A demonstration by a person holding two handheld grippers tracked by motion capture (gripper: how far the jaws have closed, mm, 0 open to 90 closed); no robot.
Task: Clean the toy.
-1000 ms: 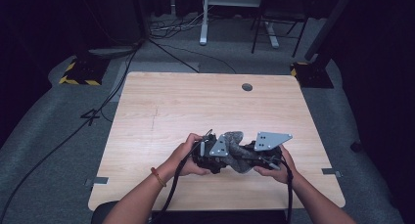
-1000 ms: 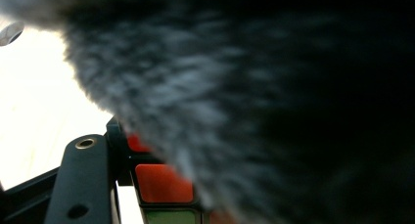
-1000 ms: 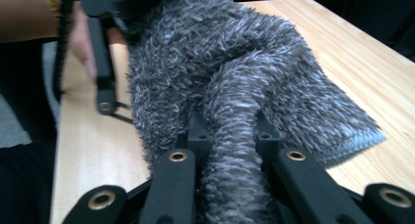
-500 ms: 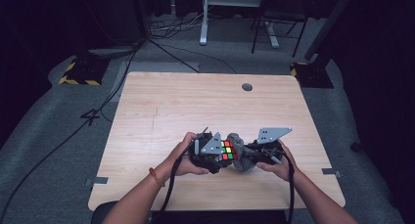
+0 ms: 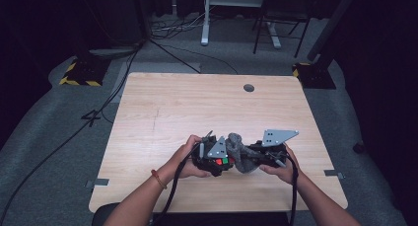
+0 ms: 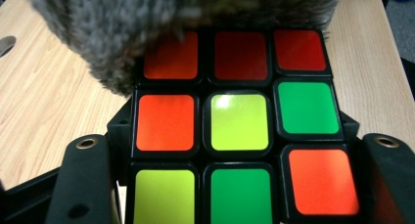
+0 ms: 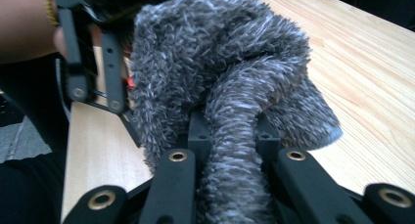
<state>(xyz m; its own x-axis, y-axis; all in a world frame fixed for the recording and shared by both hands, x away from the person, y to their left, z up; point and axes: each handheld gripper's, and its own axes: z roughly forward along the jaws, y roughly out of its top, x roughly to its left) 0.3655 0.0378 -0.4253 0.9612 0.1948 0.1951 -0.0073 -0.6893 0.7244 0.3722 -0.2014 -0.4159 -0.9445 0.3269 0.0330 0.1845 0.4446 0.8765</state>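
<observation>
A Rubik's cube with red, orange, green and yellow stickers is held just above the table's front middle, my left gripper shut on it. In the left gripper view the cube sits between the two black jaws. A grey fluffy cloth covers its far top edge. My right gripper is shut on that cloth, which presses against the cube from the right. In the right gripper view the cloth bunches up out of the jaws, and the left gripper stands behind it.
The light wooden table has a round cable hole near its far edge. Both forearms come in over the front edge. Cables and a yellow-black striped base lie on the grey floor beyond.
Half a second ago the cube's coloured face lay bare between the grippers. The cloth has since slid back over it, leaving a small strip of stickers in the high view.
</observation>
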